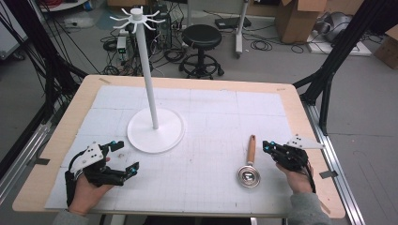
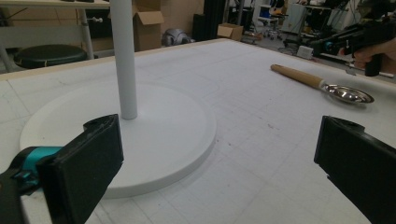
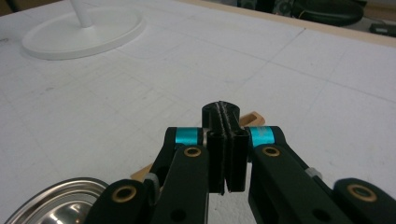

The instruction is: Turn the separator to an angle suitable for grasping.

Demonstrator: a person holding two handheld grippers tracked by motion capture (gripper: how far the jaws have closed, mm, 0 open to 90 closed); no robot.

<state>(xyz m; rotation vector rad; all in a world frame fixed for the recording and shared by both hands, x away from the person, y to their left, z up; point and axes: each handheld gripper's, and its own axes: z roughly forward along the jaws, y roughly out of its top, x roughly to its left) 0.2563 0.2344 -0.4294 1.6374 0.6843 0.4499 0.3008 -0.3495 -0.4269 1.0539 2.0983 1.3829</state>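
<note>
A metal ladle with a wooden handle lies on the white mat at the right, its bowl toward the front edge. My right gripper is just right of the handle, jaws shut together with nothing between them. In the right gripper view the shut jaws hover over the handle's end, with the bowl at lower left. My left gripper rests open at the front left, near the white stand's round base. Its wide-apart jaws frame the base and the ladle farther off.
The stand's tall white pole rises from the base and ends in a ring of hooks. The white mat covers a wooden table. A black stool and boxes stand on the floor beyond.
</note>
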